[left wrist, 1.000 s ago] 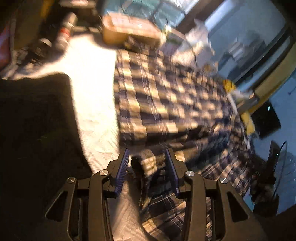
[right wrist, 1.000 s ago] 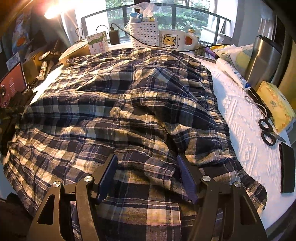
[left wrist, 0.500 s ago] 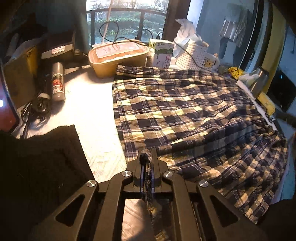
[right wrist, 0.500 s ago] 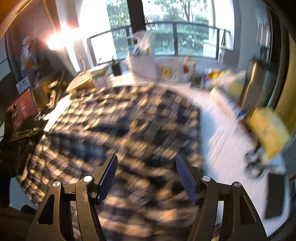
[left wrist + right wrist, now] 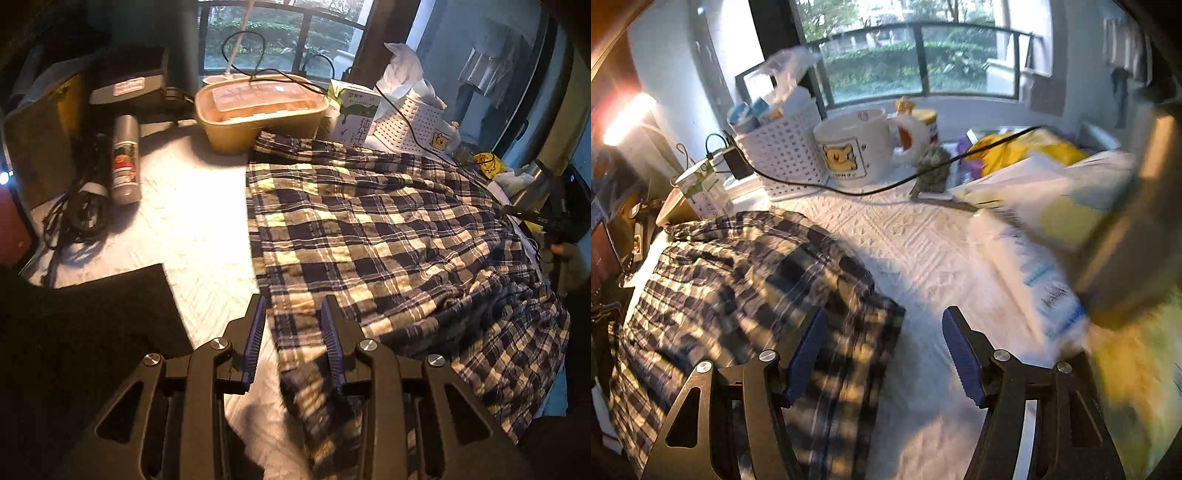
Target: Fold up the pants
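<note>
The blue and cream plaid pants (image 5: pixel 388 240) lie spread over the white textured tablecloth (image 5: pixel 207 229). My left gripper (image 5: pixel 293 332) hovers at their near left corner. Its jaws are opening, and the cloth's hem runs loose between the purple pads without being pressed. In the right wrist view the pants (image 5: pixel 738 288) fill the lower left, blurred by motion. My right gripper (image 5: pixel 884 350) stands open above their right edge, the left finger over plaid, the right finger over bare tablecloth (image 5: pixel 923 240). Nothing is gripped.
A tan lidded container (image 5: pixel 258 107), a milk carton (image 5: pixel 354 110), a spray can (image 5: pixel 125 158) and tangled cables (image 5: pixel 81 214) line the far left. A black cloth (image 5: pixel 92 332) lies near left. A white basket (image 5: pixel 783 147), a mug (image 5: pixel 849 147) and yellow packages (image 5: pixel 1052 206) crowd the right.
The left gripper, shut on the pants' hem half a second ago, has opened and let it drop. The right gripper has swept to the right, from mid-pants to their right edge.
</note>
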A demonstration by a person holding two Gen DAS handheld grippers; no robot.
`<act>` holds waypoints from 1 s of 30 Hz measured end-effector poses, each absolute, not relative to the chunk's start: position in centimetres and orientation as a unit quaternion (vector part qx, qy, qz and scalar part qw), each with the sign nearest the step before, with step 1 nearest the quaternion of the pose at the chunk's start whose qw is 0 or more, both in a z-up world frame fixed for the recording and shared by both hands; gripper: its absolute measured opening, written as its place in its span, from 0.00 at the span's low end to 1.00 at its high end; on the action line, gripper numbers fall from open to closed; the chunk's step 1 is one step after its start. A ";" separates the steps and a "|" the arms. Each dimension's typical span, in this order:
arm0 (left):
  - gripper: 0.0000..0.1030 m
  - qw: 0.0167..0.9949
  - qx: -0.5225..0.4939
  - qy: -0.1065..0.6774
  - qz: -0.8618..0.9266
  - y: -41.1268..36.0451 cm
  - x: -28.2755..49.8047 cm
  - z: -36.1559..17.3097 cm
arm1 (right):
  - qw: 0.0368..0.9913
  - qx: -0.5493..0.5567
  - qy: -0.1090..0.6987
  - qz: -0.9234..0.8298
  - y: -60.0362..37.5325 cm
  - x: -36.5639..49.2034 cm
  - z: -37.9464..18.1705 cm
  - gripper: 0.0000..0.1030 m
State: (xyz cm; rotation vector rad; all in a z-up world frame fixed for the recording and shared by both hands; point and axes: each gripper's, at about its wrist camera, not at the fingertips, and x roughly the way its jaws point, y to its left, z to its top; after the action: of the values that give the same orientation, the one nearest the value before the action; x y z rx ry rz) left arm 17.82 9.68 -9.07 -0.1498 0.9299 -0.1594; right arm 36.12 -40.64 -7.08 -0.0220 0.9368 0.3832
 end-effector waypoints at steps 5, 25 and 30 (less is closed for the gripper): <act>0.30 0.879 -0.059 0.465 -0.089 8.4 19.7 -10.3 | 0.863 -0.052 0.461 0.199 -38.3 37.3 -9.0 0.32; 0.00 0.889 0.004 0.458 -0.012 7.6 20.3 -11.6 | 0.886 -0.142 0.431 0.095 -38.1 42.0 -8.5 0.31; 0.00 0.884 -0.031 0.466 -0.026 8.9 20.0 -11.3 | 0.891 -0.132 0.420 0.111 -38.1 39.3 -7.0 0.76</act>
State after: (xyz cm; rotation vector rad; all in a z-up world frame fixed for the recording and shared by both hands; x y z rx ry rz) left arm 20.01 8.92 -11.27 -0.0642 0.9692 -0.0537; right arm 39.34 -38.14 -7.00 -0.2746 0.8709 0.2303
